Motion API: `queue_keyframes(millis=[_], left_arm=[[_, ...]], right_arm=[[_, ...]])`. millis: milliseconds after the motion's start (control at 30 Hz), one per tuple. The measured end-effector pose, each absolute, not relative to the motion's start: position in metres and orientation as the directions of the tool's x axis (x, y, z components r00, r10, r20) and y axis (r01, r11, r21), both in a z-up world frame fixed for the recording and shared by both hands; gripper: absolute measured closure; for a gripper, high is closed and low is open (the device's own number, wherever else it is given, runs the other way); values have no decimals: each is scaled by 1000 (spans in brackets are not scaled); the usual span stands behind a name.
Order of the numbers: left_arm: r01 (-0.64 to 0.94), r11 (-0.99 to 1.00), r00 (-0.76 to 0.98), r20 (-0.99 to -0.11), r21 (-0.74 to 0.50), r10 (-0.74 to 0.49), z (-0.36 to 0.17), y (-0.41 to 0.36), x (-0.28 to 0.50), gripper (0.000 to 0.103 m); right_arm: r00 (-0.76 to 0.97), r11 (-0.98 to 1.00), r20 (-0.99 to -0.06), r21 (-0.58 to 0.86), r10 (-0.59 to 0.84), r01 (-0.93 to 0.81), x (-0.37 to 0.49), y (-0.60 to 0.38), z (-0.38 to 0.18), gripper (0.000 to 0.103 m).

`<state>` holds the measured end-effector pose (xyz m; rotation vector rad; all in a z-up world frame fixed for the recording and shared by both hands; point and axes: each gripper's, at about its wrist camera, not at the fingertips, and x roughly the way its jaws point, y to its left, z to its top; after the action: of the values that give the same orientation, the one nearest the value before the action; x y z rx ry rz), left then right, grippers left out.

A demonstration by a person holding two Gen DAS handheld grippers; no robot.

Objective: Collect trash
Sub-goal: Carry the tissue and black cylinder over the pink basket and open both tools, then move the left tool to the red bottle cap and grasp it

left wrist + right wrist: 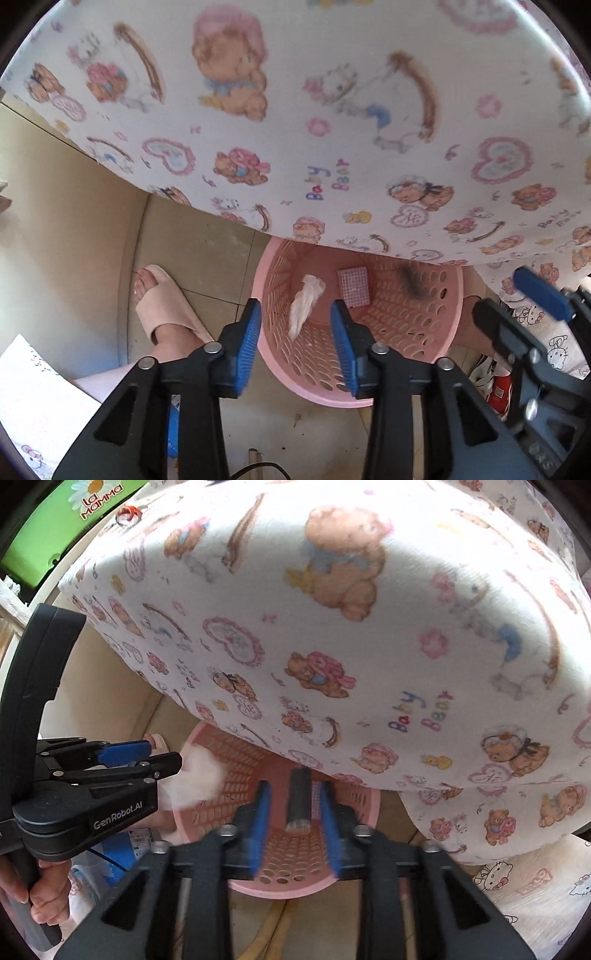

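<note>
A pink perforated basket point(448, 317) stands on the floor under the edge of a bear-print cloth. In it I see a crumpled white tissue point(304, 304), a small checked pink packet point(353, 291) and a blurred dark object point(412, 282). My left gripper point(295, 347) is open and empty above the basket. My right gripper point(295, 829) is open over the basket point(351, 864); a dark cylinder point(300, 799) hangs blurred between its fingers, apart from both pads. The white tissue point(201, 779) shows blurred at left. The right gripper also shows in the left wrist view point(517, 310).
The bear-print cloth point(295, 110) covers a table or bed overhead. My foot in a beige slipper point(162, 310) stands left of the basket on the tiled floor. A green box point(55, 528) sits at the far left. Hello Kitty fabric point(517, 882) lies at right.
</note>
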<state>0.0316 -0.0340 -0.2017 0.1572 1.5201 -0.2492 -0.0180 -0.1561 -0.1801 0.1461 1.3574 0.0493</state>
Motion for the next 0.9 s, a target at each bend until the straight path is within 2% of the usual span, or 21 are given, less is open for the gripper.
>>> queue_keyframes(millis=[33, 67, 467, 533, 633, 733, 800, 900], left_arm=[[255, 965, 41, -997, -54, -67, -198, -33, 31, 61], [252, 966, 52, -996, -55, -71, -193, -33, 31, 61], [194, 981, 347, -935, -3, -72, -104, -11, 35, 56], [181, 984, 382, -921, -3, -73, -91, -7, 39, 54], [201, 980, 420, -904, 3, -83, -70, -8, 56, 45], [230, 970, 452, -891, 73, -40, -49, -17, 83, 43], [229, 971, 471, -880, 63, -54, -33, -19, 98, 39], [229, 973, 473, -877, 31, -84, -21, -16, 116, 37]], right_arm=[[228, 990, -966, 133, 118, 52, -19, -157, -177, 43], [244, 989, -963, 135, 117, 56, -21, -161, -173, 41], [480, 991, -874, 118, 71, 69, -34, -177, -98, 40], [523, 990, -849, 127, 74, 67, -38, -178, -86, 40], [573, 987, -815, 149, 85, 65, -41, -180, -66, 39], [616, 989, -785, 132, 64, 66, -32, -184, -49, 37], [625, 995, -781, 75, 15, 70, -22, -184, -38, 37], [636, 995, -772, 64, 4, 72, -4, -193, -24, 37]])
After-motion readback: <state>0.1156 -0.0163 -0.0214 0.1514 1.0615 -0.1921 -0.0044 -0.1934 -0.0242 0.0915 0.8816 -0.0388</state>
